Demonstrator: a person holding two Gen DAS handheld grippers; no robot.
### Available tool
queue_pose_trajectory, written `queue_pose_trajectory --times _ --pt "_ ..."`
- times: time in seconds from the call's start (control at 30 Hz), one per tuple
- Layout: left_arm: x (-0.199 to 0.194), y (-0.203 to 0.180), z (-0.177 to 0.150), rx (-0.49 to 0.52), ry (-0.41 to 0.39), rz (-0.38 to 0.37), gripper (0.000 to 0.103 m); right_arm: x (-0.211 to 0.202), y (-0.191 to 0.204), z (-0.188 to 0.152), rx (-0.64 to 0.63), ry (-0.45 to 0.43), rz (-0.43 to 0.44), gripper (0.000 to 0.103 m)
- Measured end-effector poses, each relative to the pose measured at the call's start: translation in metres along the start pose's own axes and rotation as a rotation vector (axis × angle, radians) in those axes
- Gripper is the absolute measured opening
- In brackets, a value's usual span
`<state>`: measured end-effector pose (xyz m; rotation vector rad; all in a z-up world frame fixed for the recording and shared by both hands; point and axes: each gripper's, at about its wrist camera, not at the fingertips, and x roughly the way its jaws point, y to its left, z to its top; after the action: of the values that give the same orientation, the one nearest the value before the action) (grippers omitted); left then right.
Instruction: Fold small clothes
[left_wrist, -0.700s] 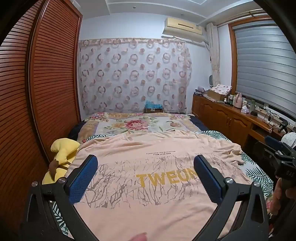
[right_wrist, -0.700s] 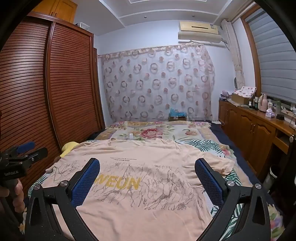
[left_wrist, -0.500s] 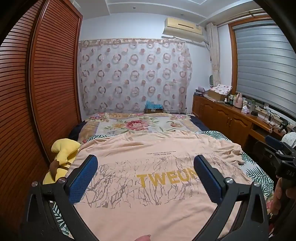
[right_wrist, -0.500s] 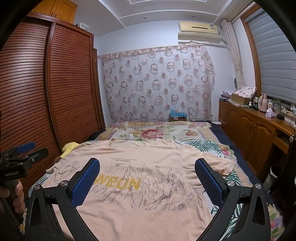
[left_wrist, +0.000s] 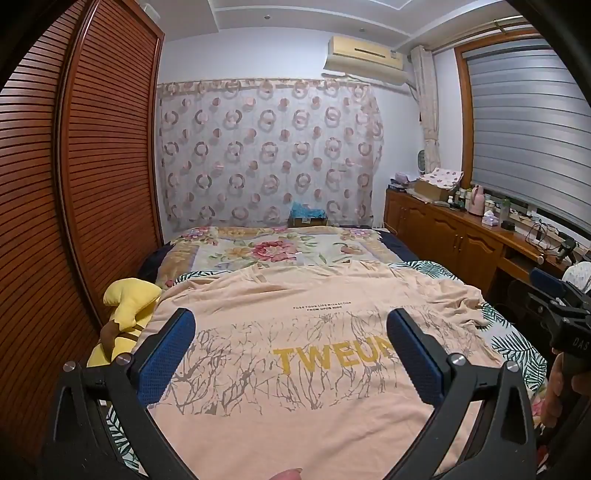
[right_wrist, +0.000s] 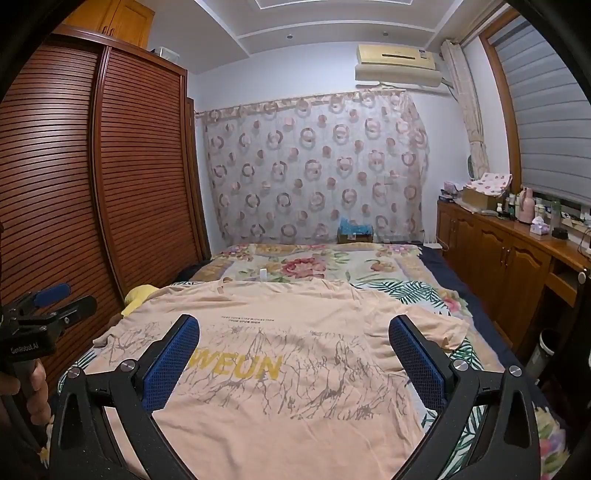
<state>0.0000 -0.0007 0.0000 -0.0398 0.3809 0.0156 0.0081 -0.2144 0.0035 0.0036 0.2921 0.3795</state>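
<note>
Hovering above the bed (left_wrist: 384, 243), the left hand-held gripper (left_wrist: 291, 354) has its blue-padded jaws spread fully wide, nothing between them and no contact with fabric. Right hand-held gripper (right_wrist: 293, 360): same state, jaws wide apart, empty, clear of the cloth. Peach T-shirt (left_wrist: 295, 406) lies spread flat, front up, across the near half of the bed, yellow lettering and grey branch print showing; it sits below and ahead of both grippers, its chest print framed between each pair of fingers. Collar end points toward the far curtain (left_wrist: 269, 151); one sleeve (right_wrist: 436, 325) lies out flat on the leaf-patterned sheet. Left wrist view alone shows the yellow plush toy (left_wrist: 125, 314) in full beside the wooden wardrobe (left_wrist: 103, 166), touching the shirt's edge, plus the right gripper with its hand at the frame's right margin. Right wrist view shows only a sliver of that toy, but gives the left gripper held in a hand (right_wrist: 33, 387) at the left margin and a bin (right_wrist: 543, 350) beside the cabinets (right_wrist: 498, 258).
</note>
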Motion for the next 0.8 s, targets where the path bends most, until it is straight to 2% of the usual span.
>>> queue_pose_trajectory --times 0.8 --pt "-0.0003 -0.0005 -0.0001 0.003 -0.003 0.002 0.103 -0.0015 0.0031 0.0058 -0.001 -0.003 -0.001 0.103"
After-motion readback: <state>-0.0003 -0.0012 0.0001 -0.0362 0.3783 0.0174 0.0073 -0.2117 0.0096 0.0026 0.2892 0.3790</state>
